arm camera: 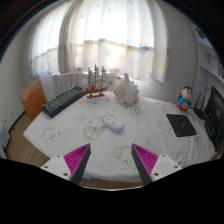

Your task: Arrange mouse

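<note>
Here my hand-held gripper (112, 160) hovers with its fingers spread wide and holding nothing, while the white mouse (112, 124) rests on the surface (150, 125) at twelve o'clock, just beyond them.

The mouse (112, 124) was too small to tell its buttons or which way it faced. A faint ring-like object (92, 128) just beside it could not be identified. The monitor (216, 106) was cut off at the edge, showing only a dark sliver. The figurine (185, 98) was too small for detail. The ship model (95, 82) had blurred rigging.
</note>
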The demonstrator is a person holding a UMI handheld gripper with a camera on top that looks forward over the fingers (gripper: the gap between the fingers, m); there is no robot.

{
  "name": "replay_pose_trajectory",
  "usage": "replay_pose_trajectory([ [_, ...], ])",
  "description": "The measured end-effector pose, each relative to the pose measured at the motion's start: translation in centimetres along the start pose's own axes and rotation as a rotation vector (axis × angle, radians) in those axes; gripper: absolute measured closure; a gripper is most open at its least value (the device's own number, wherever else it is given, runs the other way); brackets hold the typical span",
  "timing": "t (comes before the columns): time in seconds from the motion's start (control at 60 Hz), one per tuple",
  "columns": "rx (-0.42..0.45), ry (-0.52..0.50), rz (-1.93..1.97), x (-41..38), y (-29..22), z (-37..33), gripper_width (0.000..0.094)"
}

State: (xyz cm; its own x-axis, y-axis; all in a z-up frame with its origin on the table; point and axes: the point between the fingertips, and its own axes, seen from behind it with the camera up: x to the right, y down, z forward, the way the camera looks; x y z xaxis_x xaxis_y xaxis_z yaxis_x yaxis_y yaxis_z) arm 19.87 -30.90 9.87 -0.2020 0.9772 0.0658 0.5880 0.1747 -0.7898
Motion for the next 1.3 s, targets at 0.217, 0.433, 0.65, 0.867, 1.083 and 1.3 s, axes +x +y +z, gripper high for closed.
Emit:
replay_pose_trajectory([
  [0.217,0.075,0.064,0.022,-1.1,-0.7,4.3,0.0083],
  [0.433,0.097,0.072,0.066,-0.5,-1.4,10.2,0.0084],
  [0.65,0.063,0.072,0.091,1.1,-1.4,16.3,0.0083],
  [0.867,0.021,0.041,0.088,2.3,-1.9,21.3,0.0081],
  [1.083,0.013,0.012,0.087,3.1,-4.2,24.5,0.0075],
  [1.3,0.005,-0.018,0.071,3.3,-5.3,26.1,0.0146],
])
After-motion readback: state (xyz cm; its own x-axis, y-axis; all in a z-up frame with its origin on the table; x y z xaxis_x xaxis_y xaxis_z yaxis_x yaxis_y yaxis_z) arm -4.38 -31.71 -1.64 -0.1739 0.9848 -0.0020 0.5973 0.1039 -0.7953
